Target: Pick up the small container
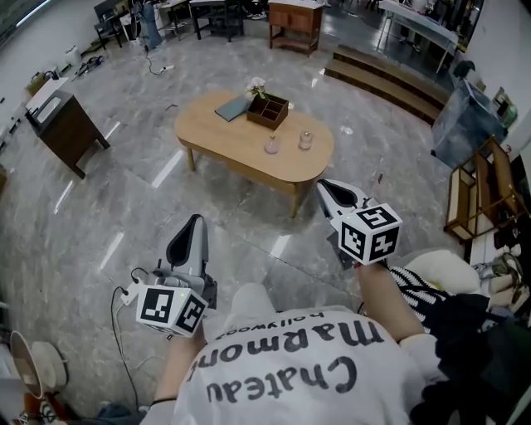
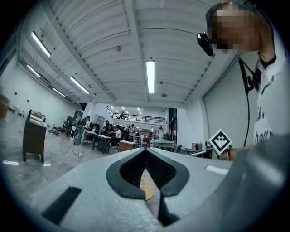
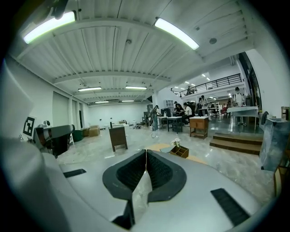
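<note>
Short of the wooden table (image 1: 224, 137), left gripper (image 1: 196, 221) and right gripper (image 1: 323, 186) have jaws pressed together.

This is a big open-plan hall, part office and part furnished room set. The polished grey stone floor (image 1: 99, 207) runs wide and mostly bare under a high ribbed white ceiling (image 3: 113, 50) with long strip lights (image 2: 150, 77). A railed mezzanine (image 3: 217, 84) crosses the far wall. Below it, people sit and stand at dark work desks (image 2: 102, 138). Home-style furniture stands well apart on the open floor: an oval wooden coffee table (image 1: 224, 137), a dark cabinet (image 1: 65, 129), a wooden side table (image 1: 294, 21) and low wooden steps (image 1: 390, 79). A power cable (image 1: 158, 66) trails across the floor.
</note>
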Available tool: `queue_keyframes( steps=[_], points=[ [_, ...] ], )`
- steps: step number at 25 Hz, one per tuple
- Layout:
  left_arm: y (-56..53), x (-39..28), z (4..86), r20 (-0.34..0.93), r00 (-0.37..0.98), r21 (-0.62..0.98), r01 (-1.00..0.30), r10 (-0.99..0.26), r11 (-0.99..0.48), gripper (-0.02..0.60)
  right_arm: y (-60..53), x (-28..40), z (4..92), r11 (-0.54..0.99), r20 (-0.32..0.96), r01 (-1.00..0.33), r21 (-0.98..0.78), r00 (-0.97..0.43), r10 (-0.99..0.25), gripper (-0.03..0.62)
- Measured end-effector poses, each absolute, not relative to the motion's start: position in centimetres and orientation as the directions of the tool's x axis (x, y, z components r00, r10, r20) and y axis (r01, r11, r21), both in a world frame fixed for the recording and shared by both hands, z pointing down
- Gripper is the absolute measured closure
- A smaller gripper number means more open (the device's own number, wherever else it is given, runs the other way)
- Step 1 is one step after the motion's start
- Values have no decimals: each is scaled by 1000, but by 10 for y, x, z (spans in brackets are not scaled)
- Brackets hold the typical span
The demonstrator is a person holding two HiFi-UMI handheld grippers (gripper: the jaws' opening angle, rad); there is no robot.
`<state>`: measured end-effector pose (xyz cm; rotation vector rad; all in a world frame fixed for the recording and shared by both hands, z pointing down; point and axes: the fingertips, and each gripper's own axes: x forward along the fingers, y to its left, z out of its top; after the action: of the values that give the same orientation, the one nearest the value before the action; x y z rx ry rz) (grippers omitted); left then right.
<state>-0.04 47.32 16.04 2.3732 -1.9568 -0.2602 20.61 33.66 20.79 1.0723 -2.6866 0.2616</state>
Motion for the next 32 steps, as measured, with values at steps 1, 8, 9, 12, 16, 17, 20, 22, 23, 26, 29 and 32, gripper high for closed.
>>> queue_keyframes(
  steps=[1,8,9,12,16,17,20,22,23,26,29,32],
  points=[
    [469,-3,164,-88,181,156,-969,-979,-193,568,331,203,212,716,293,-694,-80,-703,-648,580],
    [403,-39,176,-75,193,191,-960,-978,-204,568,275,177,228,689,325,-719,-94,-676,-662,580],
    [390,-46,174,-75,203,189,-958,-976,-214,568,265,173,227,679,325,-727,-99,-669,-668,580],
    [349,-66,169,-67,237,179,-953,-969,-245,568,233,159,225,653,331,-750,-101,-644,-689,580],
    [295,-91,163,-54,302,161,-938,-952,-306,568,191,136,223,612,338,-783,-107,-608,-719,580],
    [282,-97,161,-53,319,157,-933,-946,-324,568,182,130,222,602,338,-791,-108,-599,-726,580],
    [244,-118,151,-66,363,153,-917,-929,-369,568,154,109,216,575,334,-811,-104,-573,-748,580],
    [220,-133,145,-75,390,148,-906,-918,-397,568,136,95,212,556,329,-825,-104,-556,-763,580],
    [209,-140,143,-77,402,146,-901,-912,-409,568,128,88,211,546,326,-831,-104,-547,-771,580],
    [178,-161,143,-67,429,148,-889,-901,-434,568,103,69,209,518,318,-849,-102,-522,-792,580],
    [147,-180,151,-36,448,156,-880,-893,-448,568,81,53,214,490,320,-865,-106,-496,-807,580],
    [121,-192,161,-18,467,159,-872,-884,-463,568,65,41,227,461,340,-881,-108,-468,-816,580]
  ],
)
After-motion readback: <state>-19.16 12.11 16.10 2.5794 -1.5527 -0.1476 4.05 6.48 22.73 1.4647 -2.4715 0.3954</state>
